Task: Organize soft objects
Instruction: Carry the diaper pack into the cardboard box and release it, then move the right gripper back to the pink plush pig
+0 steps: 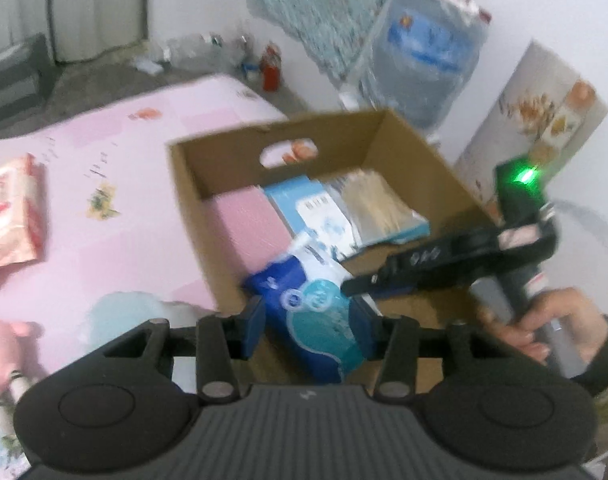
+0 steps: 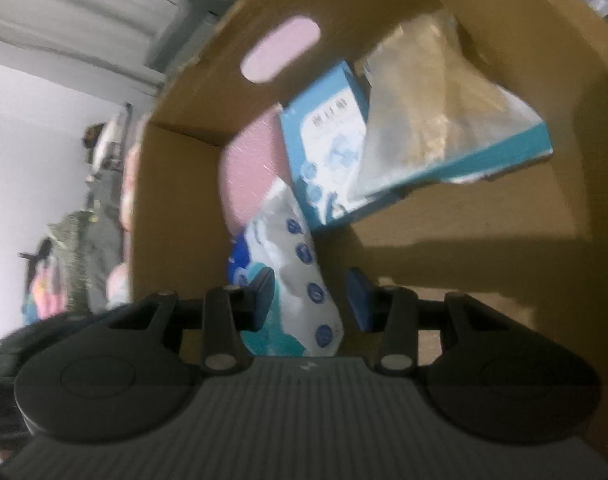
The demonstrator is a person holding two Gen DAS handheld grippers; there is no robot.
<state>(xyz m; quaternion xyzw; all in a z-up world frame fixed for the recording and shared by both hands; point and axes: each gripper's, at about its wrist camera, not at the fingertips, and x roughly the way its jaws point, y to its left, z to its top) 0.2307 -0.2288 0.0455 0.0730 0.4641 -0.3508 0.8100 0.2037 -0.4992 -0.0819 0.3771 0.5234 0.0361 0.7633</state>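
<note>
A blue and white tissue pack point(image 1: 316, 304) sits between the pads of my left gripper point(image 1: 312, 320), which is shut on it at the near edge of a cardboard box point(image 1: 208, 208). The box holds a light blue carton point(image 1: 316, 204) and a clear bag of beige material point(image 1: 376, 200). My right gripper point(image 1: 388, 280) reaches in from the right, close over the pack. In the right wrist view my right gripper point(image 2: 312, 300) is open around the pack point(image 2: 304, 272), with the right pad apart from it; the carton point(image 2: 328, 140) and the bag point(image 2: 436, 112) lie beyond.
The box stands on a pink mat point(image 1: 104, 208). A red-and-white packet point(image 1: 12, 208) lies at the left, a pink plush toy point(image 1: 4, 352) at the lower left, a pale blue soft item point(image 1: 120, 312) beside it. A water jug point(image 1: 420, 56) and a floral roll point(image 1: 536, 112) stand behind.
</note>
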